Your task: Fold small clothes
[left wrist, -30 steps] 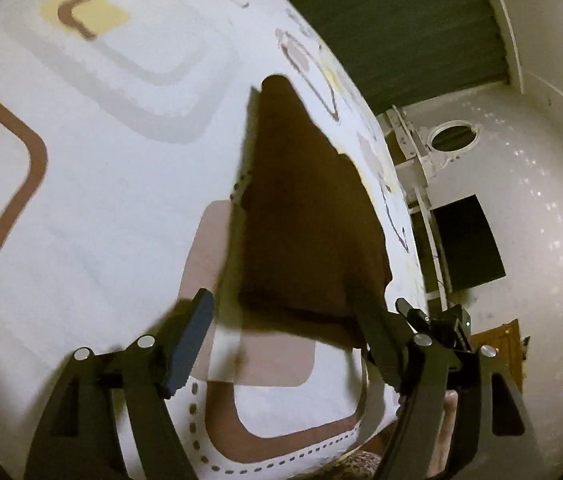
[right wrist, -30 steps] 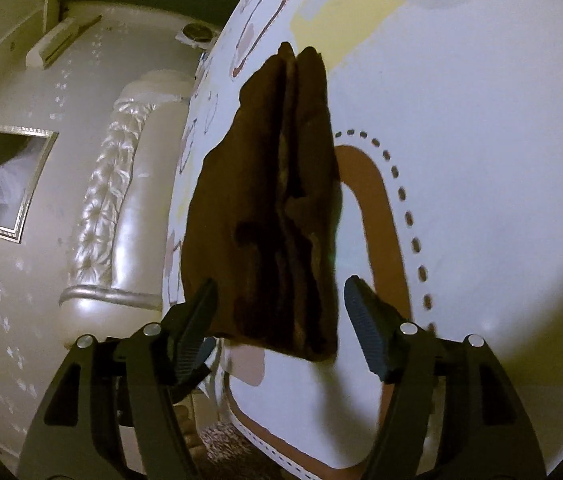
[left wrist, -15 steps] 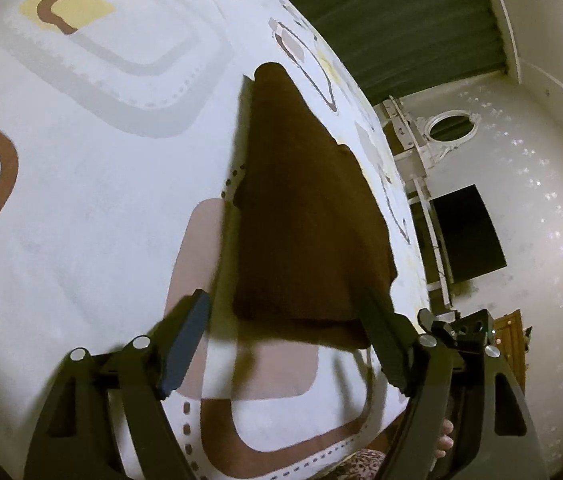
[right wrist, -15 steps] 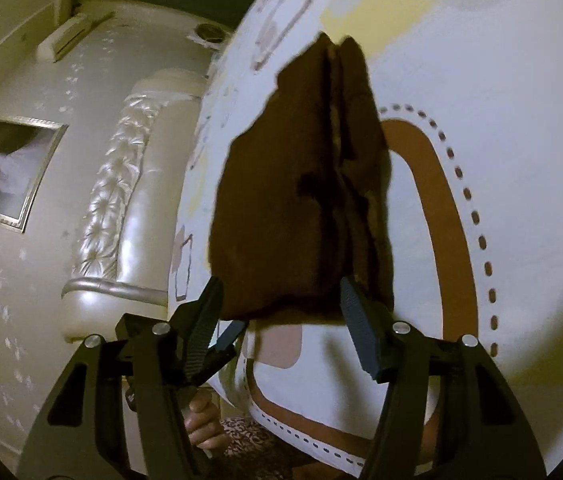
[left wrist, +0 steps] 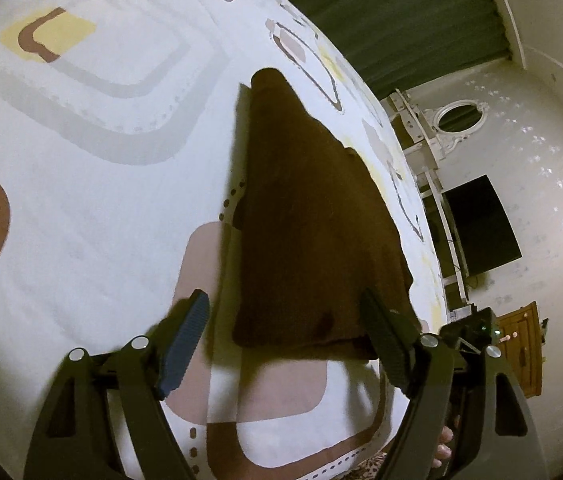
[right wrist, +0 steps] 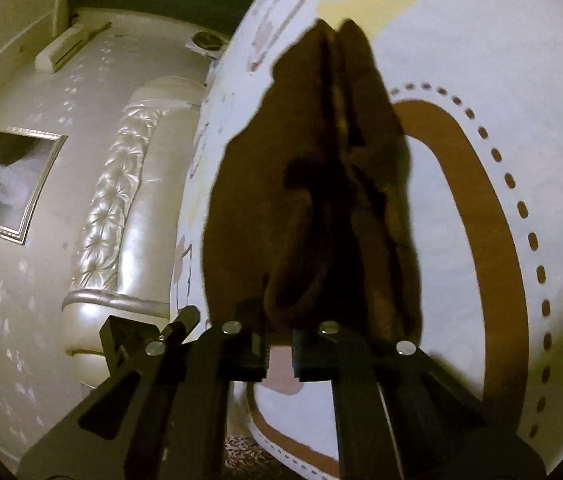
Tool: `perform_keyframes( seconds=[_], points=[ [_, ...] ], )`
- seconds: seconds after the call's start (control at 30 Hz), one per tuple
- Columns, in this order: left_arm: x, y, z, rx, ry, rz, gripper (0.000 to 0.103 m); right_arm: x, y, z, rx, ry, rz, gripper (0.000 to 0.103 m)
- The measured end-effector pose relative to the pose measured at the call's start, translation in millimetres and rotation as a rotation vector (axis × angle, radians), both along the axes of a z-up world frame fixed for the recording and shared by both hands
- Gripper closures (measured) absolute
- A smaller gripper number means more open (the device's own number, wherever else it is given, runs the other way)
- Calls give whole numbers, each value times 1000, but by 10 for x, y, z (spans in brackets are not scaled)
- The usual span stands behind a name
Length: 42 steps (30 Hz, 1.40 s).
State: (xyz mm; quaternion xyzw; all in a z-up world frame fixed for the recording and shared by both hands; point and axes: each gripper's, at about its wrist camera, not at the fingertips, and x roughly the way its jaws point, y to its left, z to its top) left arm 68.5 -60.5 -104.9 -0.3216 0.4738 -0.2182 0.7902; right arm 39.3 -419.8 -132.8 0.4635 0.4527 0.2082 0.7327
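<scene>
A small dark brown garment (left wrist: 313, 224) lies folded on the white patterned bed cover (left wrist: 93, 184). In the left wrist view my left gripper (left wrist: 287, 340) is open, its fingers either side of the garment's near edge, holding nothing. In the right wrist view the same brown garment (right wrist: 321, 200) shows its layered folds, and my right gripper (right wrist: 279, 350) has its jaws nearly together at the garment's near end. Whether cloth is pinched between them is hidden by the dark folds.
The bed cover's near edge (left wrist: 321, 460) lies just below the left gripper. A cream tufted headboard (right wrist: 121, 208) and a framed picture (right wrist: 5, 184) stand to the left in the right wrist view. A white dresser with a mirror (left wrist: 445, 128) and green curtains (left wrist: 393, 16) are beyond the bed.
My right gripper has closed from wide open to nearly shut at the garment's near end. My left gripper stays open and has shifted slightly along the garment's edge.
</scene>
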Motion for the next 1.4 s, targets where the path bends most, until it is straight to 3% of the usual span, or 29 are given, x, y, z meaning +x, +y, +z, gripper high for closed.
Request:
perform_keyframes(
  seconds=[0.1,0.3,0.47,0.63,0.73,0.97,1.1,1.23,1.3,1.4],
  points=[
    [16,31,-42,17,12,-3,26,-68,-30,4,-8,5,-12,98],
    [28,14,-60,50,5,-26,26,-137,-131,-343,10,80,-49,98],
    [46,51,-11,41,13,-61,26,-132,-90,-244,-12,78,10,93],
    [175,191,32,17,7,-57,26,-155,-249,30,-76,7,21,49],
    [343,196,-50,-8,42,-60,23,-10,-446,30,-68,-7,-33,36],
    [609,-81,-126,-52,50,-125,22,447,-397,-161,21,0,-4,36],
    [620,-301,-151,-64,40,-182,22,588,-205,-172,-27,-5,50,39],
    [534,-477,-156,80,28,-204,53,637,-149,-207,-73,24,72,73],
    [539,-463,-142,101,33,-214,67,627,-188,-202,-68,22,77,80],
    [534,-445,-91,105,60,-199,73,586,-198,-122,-69,0,78,84]
  ],
)
